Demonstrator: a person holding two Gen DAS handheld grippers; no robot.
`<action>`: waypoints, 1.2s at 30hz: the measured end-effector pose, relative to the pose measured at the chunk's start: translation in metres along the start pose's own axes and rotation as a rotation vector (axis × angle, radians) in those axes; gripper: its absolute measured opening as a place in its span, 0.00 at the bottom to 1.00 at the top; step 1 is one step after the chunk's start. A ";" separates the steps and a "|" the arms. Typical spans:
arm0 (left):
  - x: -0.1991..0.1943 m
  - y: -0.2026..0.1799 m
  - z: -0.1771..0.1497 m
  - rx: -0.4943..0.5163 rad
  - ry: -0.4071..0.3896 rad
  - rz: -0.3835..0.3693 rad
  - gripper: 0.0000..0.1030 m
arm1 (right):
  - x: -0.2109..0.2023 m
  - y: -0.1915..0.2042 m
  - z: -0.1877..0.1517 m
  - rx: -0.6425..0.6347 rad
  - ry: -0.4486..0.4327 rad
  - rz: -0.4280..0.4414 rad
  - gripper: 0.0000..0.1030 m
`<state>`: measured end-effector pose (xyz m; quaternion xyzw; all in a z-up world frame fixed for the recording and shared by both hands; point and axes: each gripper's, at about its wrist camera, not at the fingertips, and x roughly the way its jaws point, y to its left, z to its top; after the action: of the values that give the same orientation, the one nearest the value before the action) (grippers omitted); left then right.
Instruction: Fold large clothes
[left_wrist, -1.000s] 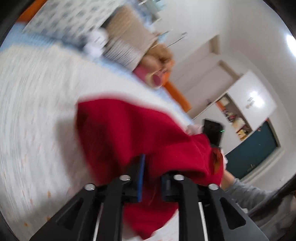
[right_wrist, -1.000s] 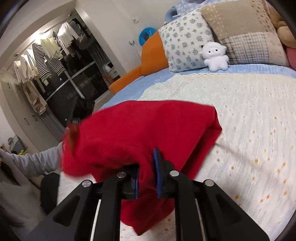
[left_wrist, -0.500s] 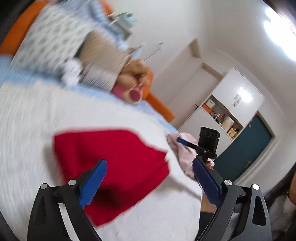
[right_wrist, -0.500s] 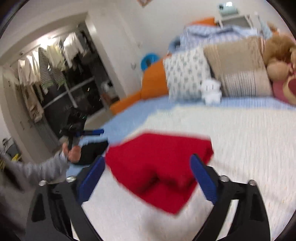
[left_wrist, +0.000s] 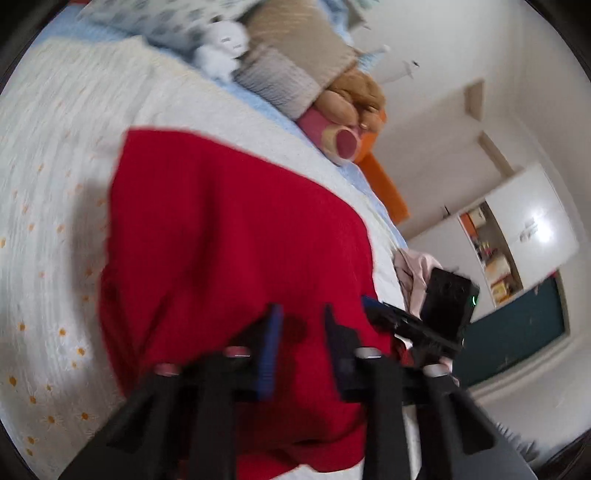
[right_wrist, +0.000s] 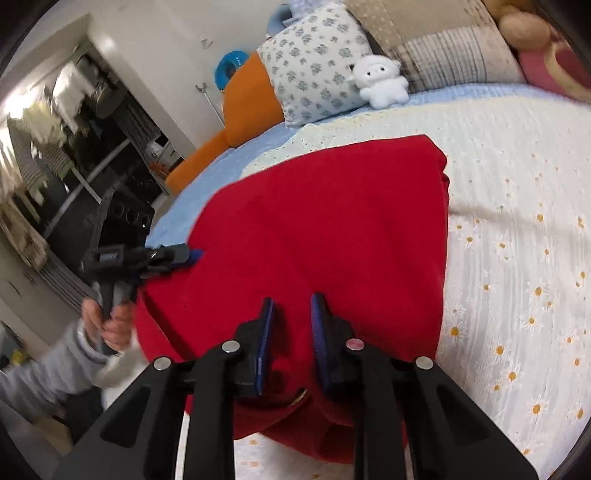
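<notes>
One red garment (right_wrist: 325, 236) lies folded on the bed, filling the centre of both wrist views, its near edge running under the two grippers at the bottom of each frame. The left gripper (left_wrist: 301, 343) has its blue pads drawn in narrow with red cloth between them; in the blur I cannot tell whether the pads actually press on it. The right gripper (right_wrist: 291, 332) is closing, its jaws narrow with a gap left, cloth lying in that gap but the pads not seen pressing. Each gripper also shows in the other's view: the left one at middle left of the right wrist view, held by one hand (right_wrist: 107, 321) in a grey sleeve (right_wrist: 48, 365), its tip at the garment's left edge. Two pillows stand at the top: one floral pillow (right_wrist: 314, 62) and one beige patchwork pillow (right_wrist: 443, 48). One small white plush toy (right_wrist: 380, 83) sits before them, one brown plush (left_wrist: 351, 99) beside them with a pink cylinder (left_wrist: 338, 136). One pale pink cloth (left_wrist: 413, 269) lies at the bed's edge, right of centre in the left wrist view. The surface is a white bedspread (right_wrist: 517, 221) dotted with daisies over a light blue sheet (right_wrist: 207, 181), with an orange bed surround (right_wrist: 243, 107). The room has white walls, a white cupboard (left_wrist: 517, 229) with open shelves, and a dark clothes rack (right_wrist: 55, 140) at upper left.
</notes>
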<state>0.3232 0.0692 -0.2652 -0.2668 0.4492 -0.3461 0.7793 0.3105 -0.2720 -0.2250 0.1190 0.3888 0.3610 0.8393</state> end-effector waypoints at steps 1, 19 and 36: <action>0.001 0.007 -0.002 -0.009 -0.009 0.006 0.08 | 0.002 0.005 0.000 -0.030 -0.002 -0.031 0.19; 0.007 -0.018 0.090 0.041 -0.069 0.303 0.70 | 0.026 -0.027 0.104 0.198 -0.041 -0.170 0.18; -0.097 -0.015 -0.008 -0.239 0.031 0.203 0.95 | -0.098 -0.048 0.053 0.608 0.055 0.142 0.88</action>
<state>0.2768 0.1346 -0.2084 -0.3054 0.5238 -0.2137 0.7660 0.3311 -0.3708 -0.1571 0.3816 0.4922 0.2889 0.7271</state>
